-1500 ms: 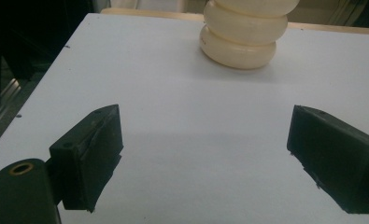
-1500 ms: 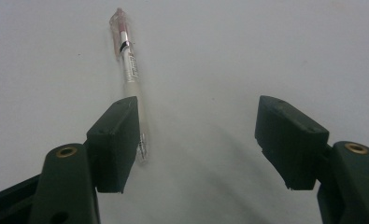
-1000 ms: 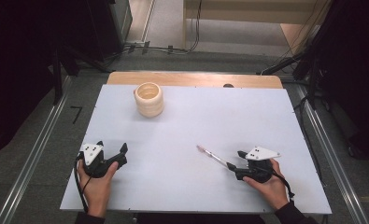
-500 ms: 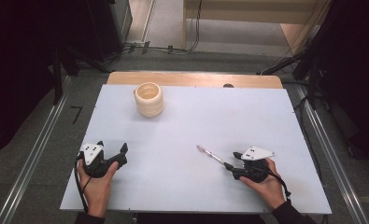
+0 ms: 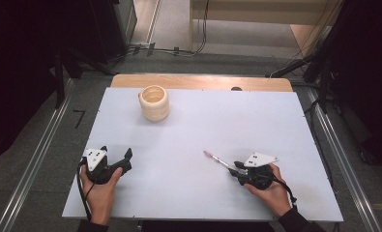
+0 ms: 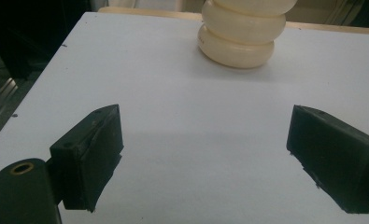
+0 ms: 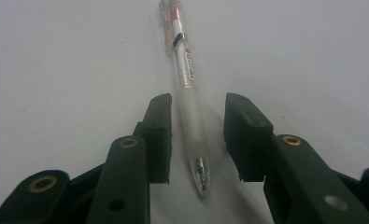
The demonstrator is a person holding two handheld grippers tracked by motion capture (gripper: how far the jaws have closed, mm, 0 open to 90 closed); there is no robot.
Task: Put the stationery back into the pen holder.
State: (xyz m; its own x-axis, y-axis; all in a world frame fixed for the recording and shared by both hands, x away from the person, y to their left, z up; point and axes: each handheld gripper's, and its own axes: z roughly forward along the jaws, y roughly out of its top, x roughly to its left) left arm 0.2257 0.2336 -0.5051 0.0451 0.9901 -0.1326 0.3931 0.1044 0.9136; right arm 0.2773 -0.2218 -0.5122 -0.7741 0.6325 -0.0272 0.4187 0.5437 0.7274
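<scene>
Since a second ago the right hand has slid a little toward the near edge, and its gripper with it; the left hand and the cup have stayed put.

At the near left of the white table [image 5: 188, 145], the left hand [image 5: 100, 188] holds the left gripper [image 5: 121, 162] with its jaws spread wide, nothing between them, just bare table below. Straight ahead of it, toward the far edge, stands a cream ribbed cup [image 5: 154, 102], upright and well apart from both hands; in the left gripper view its stacked rings [image 6: 240, 32] rise at the top, beyond the open jaws.

At the near right, the right hand [image 5: 271, 191] holds the right gripper [image 7: 196, 135] low over a clear pen [image 7: 187, 88] lying on the table. The jaws stand narrowly apart on either side of the pen's frosted grip, a small gap showing on each side, not yet clamped. The pen's far end points away toward the left and far side.
</scene>
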